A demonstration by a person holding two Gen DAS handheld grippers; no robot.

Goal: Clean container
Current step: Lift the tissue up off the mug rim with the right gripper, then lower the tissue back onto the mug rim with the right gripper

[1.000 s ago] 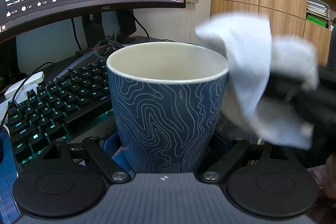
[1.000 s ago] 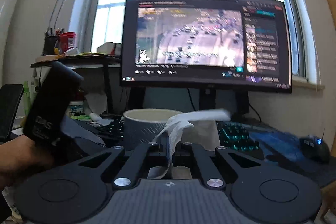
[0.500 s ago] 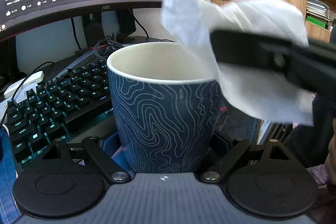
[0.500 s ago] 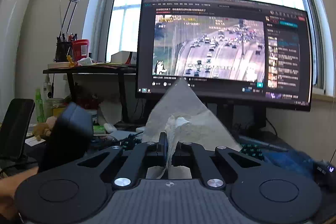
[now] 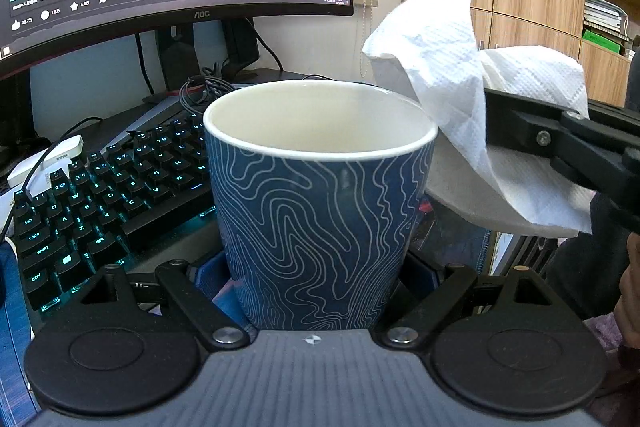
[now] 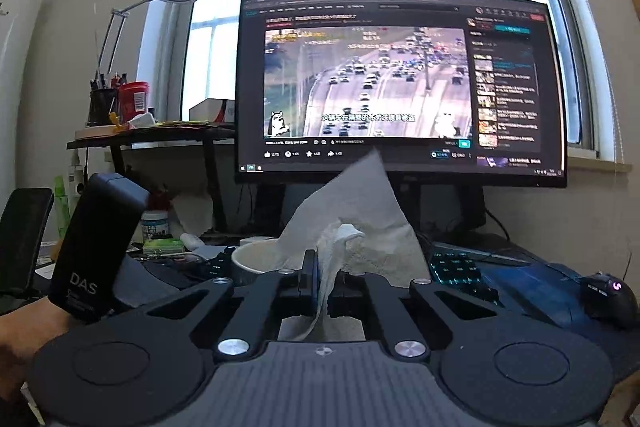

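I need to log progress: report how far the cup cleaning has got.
Done: the left hand-held gripper is clamped on the blue patterned cup, and the right hand-held gripper pinches a white paper towel. In hand: the towel hangs beside the rim, outside the cup. Left: wiping the cream interior, apparently not begun.

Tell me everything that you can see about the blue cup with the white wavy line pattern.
The blue cup with the white wavy line pattern is a handleless tumbler, glossy like glazed ceramic, wider at the rim. Its inside is cream and looks empty, though the bottom is hidden. It stands upright, clamped low between the fingers of the left gripper. The white paper towel, held by the right gripper, hangs beside its rim, apparently touching the outer edge.
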